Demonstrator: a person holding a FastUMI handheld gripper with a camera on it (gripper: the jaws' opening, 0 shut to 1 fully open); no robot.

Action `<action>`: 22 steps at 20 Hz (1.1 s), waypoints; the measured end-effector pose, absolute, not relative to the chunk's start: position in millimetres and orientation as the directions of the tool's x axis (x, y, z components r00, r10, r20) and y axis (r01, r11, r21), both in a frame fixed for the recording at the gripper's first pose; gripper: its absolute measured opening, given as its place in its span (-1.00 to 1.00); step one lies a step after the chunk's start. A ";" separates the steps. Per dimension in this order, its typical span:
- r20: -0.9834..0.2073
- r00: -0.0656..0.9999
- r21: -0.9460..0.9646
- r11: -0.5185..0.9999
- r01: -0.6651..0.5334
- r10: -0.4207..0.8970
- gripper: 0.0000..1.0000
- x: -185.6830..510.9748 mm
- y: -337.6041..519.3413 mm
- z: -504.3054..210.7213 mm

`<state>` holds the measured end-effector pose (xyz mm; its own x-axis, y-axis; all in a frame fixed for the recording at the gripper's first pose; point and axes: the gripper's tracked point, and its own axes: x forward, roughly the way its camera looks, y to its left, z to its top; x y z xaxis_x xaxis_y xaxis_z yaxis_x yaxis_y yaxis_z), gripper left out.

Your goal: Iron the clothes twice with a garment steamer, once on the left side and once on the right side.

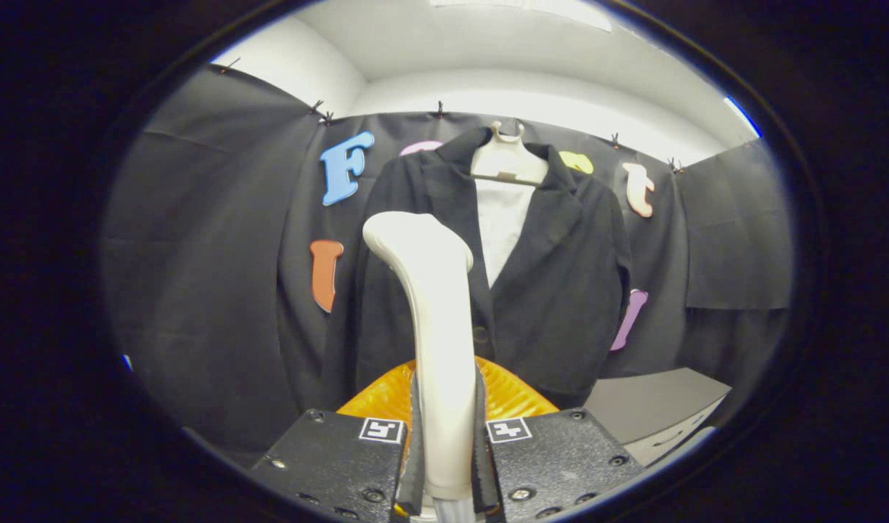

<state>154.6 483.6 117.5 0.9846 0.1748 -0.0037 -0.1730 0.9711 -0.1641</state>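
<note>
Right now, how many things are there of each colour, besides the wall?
Black: 2, the jacket and the gripper, shut on the steamer.
White: 3, the steamer, hanger and shirt.
Orange: 1, a ribbed base.
Total: 6

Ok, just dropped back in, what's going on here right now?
The tongs are shut on the white garment steamer, both fingers pressing its handle, head pointing up. Beyond it a black jacket hangs on a white hanger against the booth wall. The steamer head sits in front of the jacket; whether it touches the cloth can't be told.
</note>
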 end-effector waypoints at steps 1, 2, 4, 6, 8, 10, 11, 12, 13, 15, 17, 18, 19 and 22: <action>0.019 0.988 -0.166 0.975 -0.150 0.155 -0.43 161.6 487.8 125.9; 0.036 0.990 -0.170 0.977 -0.128 0.136 -0.43 169.6 491.6 133.0; 0.055 0.991 -0.171 0.979 -0.107 0.118 -0.43 182.1 500.8 142.8; 0.088 0.992 -0.191 0.979 -0.076 0.094 -0.43 192.6 505.4 152.1; 0.132 0.989 -0.224 0.974 -0.031 0.062 -0.43 200.0 507.4 159.1; 0.145 0.989 -0.252 0.968 -0.003 0.041 -0.43 210.4 511.5 152.7; 0.128 0.991 -0.266 0.964 -0.001 0.037 -0.43 215.8 513.7 143.5; 0.111 0.993 -0.278 0.960 0.006 0.026 -0.43 218.9 514.2 131.8; 0.121 0.993 -0.298 0.954 0.023 0.014 -0.43 219.3 513.5 129.0; 0.106 0.994 -0.325 0.945 0.034 0.000 -0.43 218.2 513.0 112.4; 0.102 0.995 -0.349 0.936 0.034 0.002 -0.43 219.2 516.2 101.5; 0.098 0.995 -0.357 0.934 0.032 0.004 -0.43 218.5 517.0 94.8; 0.097 0.995 -0.366 0.930 0.033 0.003 -0.43 216.1 516.3 90.0; 0.071 0.997 -0.376 0.926 0.022 0.005 -0.43 207.3 511.2 71.4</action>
<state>207.3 511.2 71.4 0.9974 0.0054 0.0713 0.0219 0.9265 -0.3757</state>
